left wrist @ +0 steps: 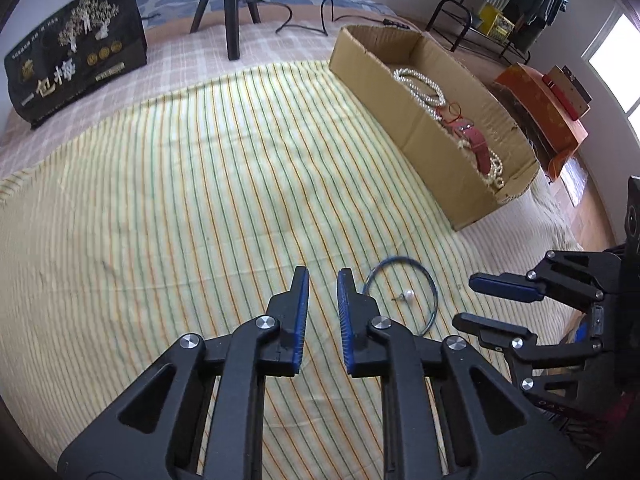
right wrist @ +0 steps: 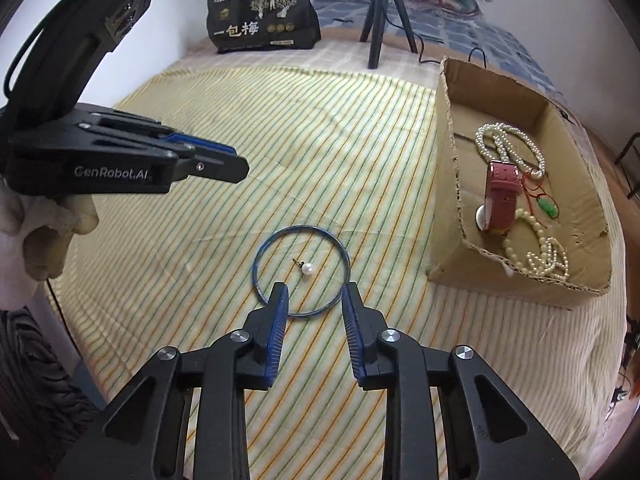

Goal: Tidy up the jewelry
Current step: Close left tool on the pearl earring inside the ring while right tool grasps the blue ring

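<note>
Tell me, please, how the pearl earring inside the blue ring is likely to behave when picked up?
The pearl earring is tiny and round, so it probably rolls or slips from flat pads. Its thin post looks bendable. On the soft striped sheet it may sink slightly, making a clean pinch harder.

Pearl earring (right wrist: 307,268) inside blue bangle (right wrist: 301,270), flat
</note>
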